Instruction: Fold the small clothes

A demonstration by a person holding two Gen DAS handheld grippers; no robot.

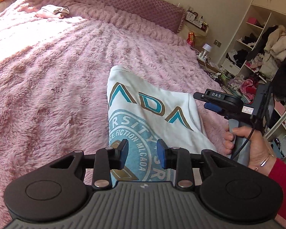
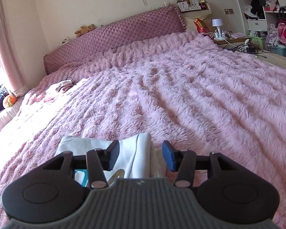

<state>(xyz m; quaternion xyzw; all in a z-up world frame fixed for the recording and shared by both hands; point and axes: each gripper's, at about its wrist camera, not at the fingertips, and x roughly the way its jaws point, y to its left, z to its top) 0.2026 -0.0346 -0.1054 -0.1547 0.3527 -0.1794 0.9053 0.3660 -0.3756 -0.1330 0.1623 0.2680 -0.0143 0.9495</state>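
The white shirt [image 1: 152,118] lay partly folded on the pink bed [image 1: 57,76], near the person for reach. Both the left tongs [image 1: 142,153] and right tongs [image 2: 140,157] hovered spread above it, pinching nothing, likely poised for another fold.

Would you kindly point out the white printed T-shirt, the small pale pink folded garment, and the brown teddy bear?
White printed T-shirt [image 1: 158,103]: left wrist view, on the lettered chest.
Small pale pink folded garment [image 1: 51,11]: left wrist view, its middle.
Brown teddy bear [image 2: 85,29]: right wrist view, its body.

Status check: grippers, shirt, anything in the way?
Left gripper open over the shirt's print. Right gripper open at its edge. White shirt partly folded on pink blanket. Nothing blocking.
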